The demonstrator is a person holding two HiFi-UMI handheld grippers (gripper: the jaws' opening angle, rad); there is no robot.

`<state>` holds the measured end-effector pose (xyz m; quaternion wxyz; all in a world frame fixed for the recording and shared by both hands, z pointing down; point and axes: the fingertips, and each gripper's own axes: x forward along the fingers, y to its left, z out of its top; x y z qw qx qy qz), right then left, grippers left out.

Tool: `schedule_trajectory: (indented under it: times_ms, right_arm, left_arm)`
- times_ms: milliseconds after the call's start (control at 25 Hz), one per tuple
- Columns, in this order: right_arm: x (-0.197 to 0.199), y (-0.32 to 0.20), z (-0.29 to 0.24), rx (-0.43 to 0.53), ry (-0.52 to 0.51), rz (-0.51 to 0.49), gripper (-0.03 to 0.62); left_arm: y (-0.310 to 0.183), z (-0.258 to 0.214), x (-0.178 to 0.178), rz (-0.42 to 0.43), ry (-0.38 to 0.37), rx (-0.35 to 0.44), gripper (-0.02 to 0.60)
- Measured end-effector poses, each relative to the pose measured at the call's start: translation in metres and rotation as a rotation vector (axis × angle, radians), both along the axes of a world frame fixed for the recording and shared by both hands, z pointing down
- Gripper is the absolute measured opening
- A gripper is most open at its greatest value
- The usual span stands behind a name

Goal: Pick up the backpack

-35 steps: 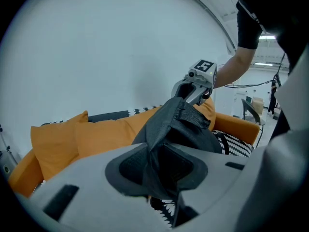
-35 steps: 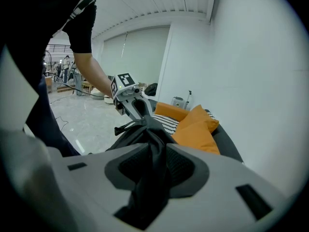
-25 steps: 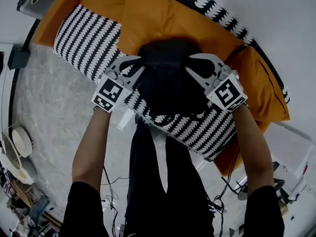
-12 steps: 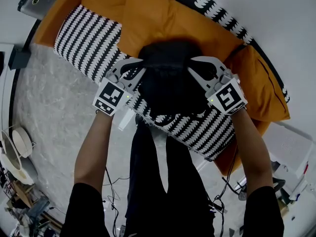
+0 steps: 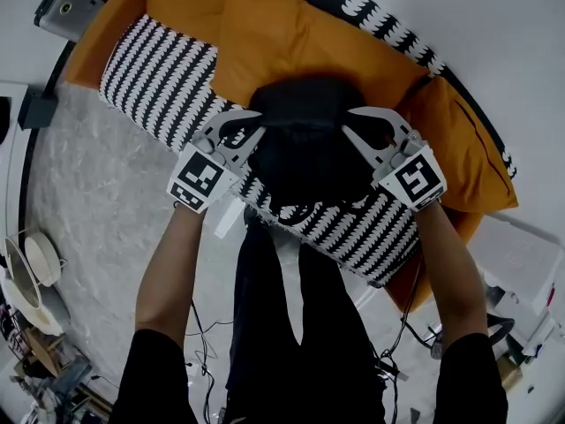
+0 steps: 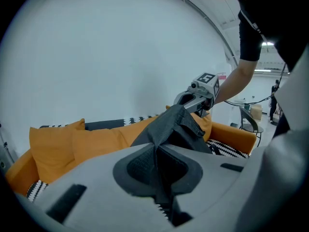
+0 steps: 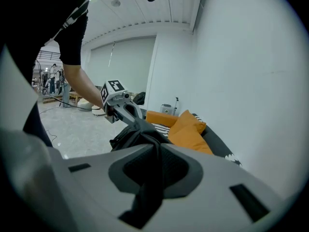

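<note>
black backpack (image 5: 305, 162) pinched at both sides by left gripper (image 5: 247, 124) and right gripper (image 5: 355, 124), jaws just closing on fabric.

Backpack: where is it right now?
Centre of the head view: the backpack is over the striped seat cover of the orange sofa, just in front of its cushions, pinched between the left claw and right claw.

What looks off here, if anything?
Nothing stands out. The black backpack is on the striped seat cushion, with the left gripper and right gripper each pinching a fold of its fabric; both sets of jaws have just been closing. The fabric bunches at the grips, and nothing looks torn or spilled.
</note>
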<state>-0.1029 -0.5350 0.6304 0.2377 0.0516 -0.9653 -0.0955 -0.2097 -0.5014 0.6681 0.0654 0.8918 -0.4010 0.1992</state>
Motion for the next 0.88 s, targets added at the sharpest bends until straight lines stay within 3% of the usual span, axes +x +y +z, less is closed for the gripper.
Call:
schedule_trajectory:
  times_ms: [400,880]
  right_arm:
    - [0.009,0.015,-0.023,-0.009,-0.026,0.013,0.054]
    - [0.015,0.020,-0.069,-0.023,-0.111,0.057,0.049]
  left_arm:
    - [0.009,-0.030,0.005,-0.012,0.019,0.040,0.031]
    - [0.002,-0.091,0.006,0.002,-0.017,0.099,0.029]
